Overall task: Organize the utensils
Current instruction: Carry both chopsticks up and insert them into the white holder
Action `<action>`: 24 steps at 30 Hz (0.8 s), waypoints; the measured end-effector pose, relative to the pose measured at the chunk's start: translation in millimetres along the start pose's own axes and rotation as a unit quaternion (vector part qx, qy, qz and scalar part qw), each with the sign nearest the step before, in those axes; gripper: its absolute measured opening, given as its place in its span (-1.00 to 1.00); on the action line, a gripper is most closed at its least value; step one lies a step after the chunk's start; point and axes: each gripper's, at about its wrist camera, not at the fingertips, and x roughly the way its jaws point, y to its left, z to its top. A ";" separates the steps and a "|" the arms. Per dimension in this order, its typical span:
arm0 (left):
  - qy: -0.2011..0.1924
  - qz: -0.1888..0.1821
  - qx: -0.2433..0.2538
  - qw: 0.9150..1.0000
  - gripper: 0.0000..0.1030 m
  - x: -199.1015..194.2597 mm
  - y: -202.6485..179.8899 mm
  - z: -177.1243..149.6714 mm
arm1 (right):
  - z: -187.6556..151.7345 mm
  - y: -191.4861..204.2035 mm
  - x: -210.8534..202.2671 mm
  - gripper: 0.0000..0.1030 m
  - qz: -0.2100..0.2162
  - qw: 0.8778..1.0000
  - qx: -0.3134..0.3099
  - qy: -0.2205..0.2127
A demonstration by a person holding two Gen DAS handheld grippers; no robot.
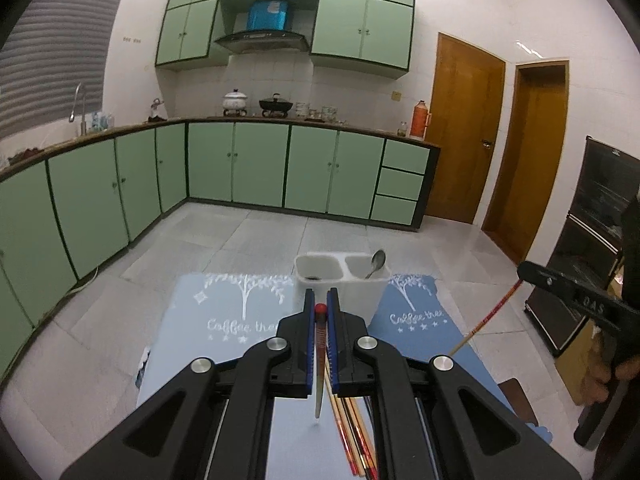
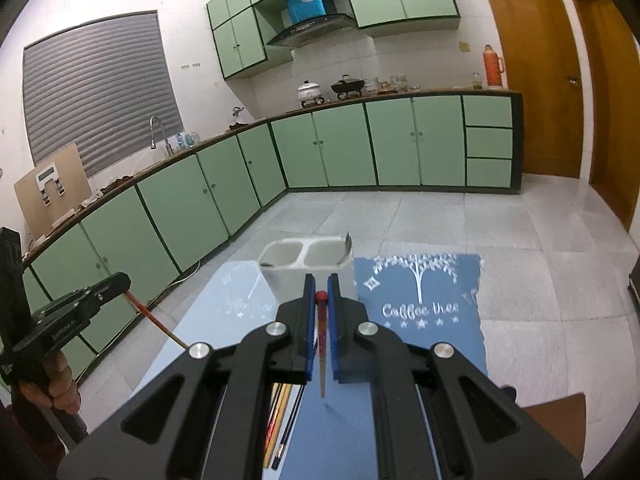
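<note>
Nearest the left wrist camera, the left gripper [image 1: 321, 310] is clamped on a single chopstick [image 1: 319, 360] with a red tip, which hangs down between the blue pads over the mat. Below it a bundle of loose chopsticks [image 1: 354, 436] lies on the blue placemat [image 1: 224, 320]. The right gripper [image 2: 321, 298] is likewise closed on its own red-tipped chopstick [image 2: 321, 356], with more loose sticks [image 2: 280, 412] lying under it to the left. Each camera sees the other gripper off to the side, held in a hand [image 2: 60, 384] and pinching a stick.

Further on, white lettering on the mat reads "Coffee tree" [image 2: 420, 311] under a printed tree and a row of stars. At the mat's far edge stands a white two-compartment holder [image 1: 340, 280] — a metal spoon [image 1: 376, 263] leans in its right compartment. Beyond lie the tiled floor and green cabinets [image 1: 256, 164]; a blue box [image 1: 269, 14] sits above the range hood, its marking too small to read.
</note>
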 end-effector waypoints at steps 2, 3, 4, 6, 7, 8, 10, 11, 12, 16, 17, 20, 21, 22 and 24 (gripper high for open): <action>-0.008 -0.002 0.008 1.000 -0.89 -0.4 -3.8 9.5 | 13.5 1.3 0.3 -0.90 0.006 1.000 -0.003 -0.007; -0.011 -0.003 0.010 1.000 -0.89 -0.1 -4.7 13.6 | 19.2 1.2 -0.1 -0.90 0.010 1.000 -0.003 -0.011; -0.014 -0.006 0.012 1.000 -0.89 -0.1 -6.1 18.4 | 26.7 1.9 -0.5 -0.90 0.015 1.000 -0.003 -0.015; -0.026 -0.010 0.015 1.000 -0.89 -1.4 -8.0 31.3 | 44.2 3.0 -1.3 -0.90 0.024 0.999 -0.005 -0.025; -0.033 -0.010 0.018 0.999 -0.89 -2.4 -8.9 37.7 | 53.1 4.0 -1.5 -0.90 0.027 0.999 -0.008 -0.032; -0.040 -0.010 0.020 0.999 -0.89 -2.6 -9.5 44.0 | 60.5 4.6 -1.2 -0.90 0.026 0.999 -0.011 -0.038; -0.062 -0.009 0.024 0.998 -0.89 -2.7 -12.3 62.2 | 79.4 5.6 -0.3 -0.90 0.022 0.998 -0.018 -0.053; -0.067 -0.009 0.024 0.997 -0.89 -2.9 -12.7 66.8 | 85.9 5.6 0.4 -0.90 0.022 0.998 -0.020 -0.058; -0.076 -0.011 0.024 0.997 -0.89 -1.0 -13.5 76.0 | 95.7 6.0 3.0 -0.90 0.023 0.997 -0.022 -0.065; -0.105 -0.008 0.028 0.994 -0.89 12.9 -17.3 108.1 | 123.0 6.0 17.5 -0.90 0.019 0.996 -0.030 -0.076; -0.111 -0.007 0.031 0.993 -0.89 19.3 -19.5 116.1 | 128.7 5.7 23.2 -0.90 0.016 0.996 -0.033 -0.077; -0.118 -0.005 0.037 0.992 -0.89 36.7 -24.3 127.2 | 136.8 3.7 41.7 -0.90 0.003 0.996 -0.042 -0.077; -0.117 -0.003 0.037 0.992 -0.89 47.9 -25.4 129.7 | 138.1 1.8 51.0 -0.90 0.001 0.996 -0.042 -0.074; -0.116 -0.002 0.037 0.993 -0.89 54.6 -26.7 130.0 | 138.5 -0.5 60.5 -0.90 0.002 0.997 -0.040 -0.070; -0.109 0.001 0.038 0.993 -0.89 74.4 -28.0 127.9 | 136.8 -4.4 77.5 -0.90 0.000 0.997 -0.039 -0.061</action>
